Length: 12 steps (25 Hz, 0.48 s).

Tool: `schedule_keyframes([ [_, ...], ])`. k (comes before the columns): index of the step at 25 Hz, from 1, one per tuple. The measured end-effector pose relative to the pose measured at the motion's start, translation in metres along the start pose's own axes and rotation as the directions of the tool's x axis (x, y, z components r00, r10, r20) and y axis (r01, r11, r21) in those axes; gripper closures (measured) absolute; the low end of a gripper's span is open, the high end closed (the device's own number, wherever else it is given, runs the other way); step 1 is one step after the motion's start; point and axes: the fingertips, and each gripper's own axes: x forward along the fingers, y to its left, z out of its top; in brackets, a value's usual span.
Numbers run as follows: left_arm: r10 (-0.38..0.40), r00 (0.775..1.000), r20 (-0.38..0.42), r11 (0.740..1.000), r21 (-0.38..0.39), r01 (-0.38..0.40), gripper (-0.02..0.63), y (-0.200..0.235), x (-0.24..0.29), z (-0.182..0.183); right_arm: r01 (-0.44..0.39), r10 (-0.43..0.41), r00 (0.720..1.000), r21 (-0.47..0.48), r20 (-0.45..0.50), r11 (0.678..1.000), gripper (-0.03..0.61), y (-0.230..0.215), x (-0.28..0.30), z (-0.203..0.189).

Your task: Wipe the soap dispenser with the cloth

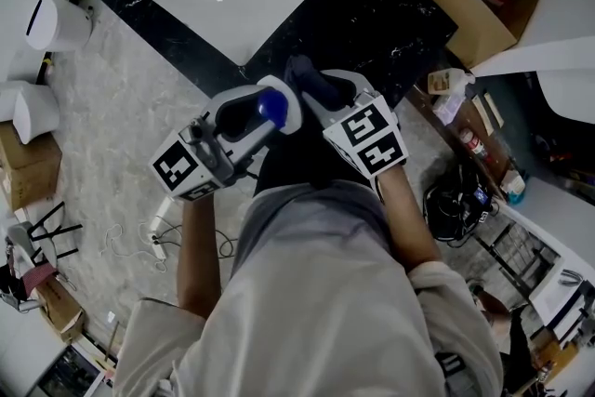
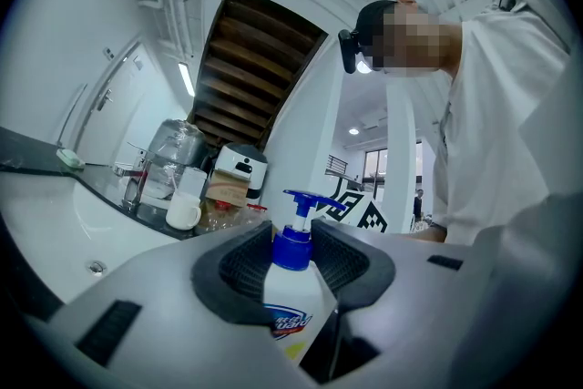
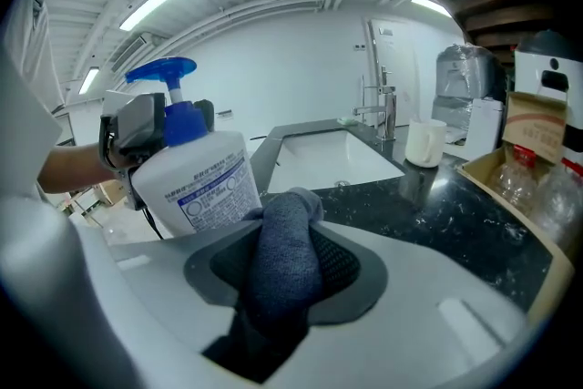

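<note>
- Your left gripper [image 2: 293,252] is clamped on the soap dispenser [image 2: 290,310] at its neck and holds it above the counter's [image 1: 390,5] front edge.
- Your right gripper [image 3: 288,241] pinches the cloth [image 3: 281,273], just beside the dispenser's label.
- By my reading, wiping is only about to start and every surface is left to do.

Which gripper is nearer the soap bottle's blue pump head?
Left. The left gripper clamps the neck of the white soap bottle just under its blue pump head; the right gripper, holding a grey-blue cloth, sits beside its body.
</note>
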Motion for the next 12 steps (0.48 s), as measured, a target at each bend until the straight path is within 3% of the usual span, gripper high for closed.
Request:
schedule_keyframes([
  [12, 0.007, 1.0, 0.004, 1.0, 0.0, -0.007, 0.485, 0.001, -0.001, -0.001, -0.072, 0.069, 0.995, 0.044, 0.065, 0.996, 0.446, 0.008, -0.024, 0.017],
])
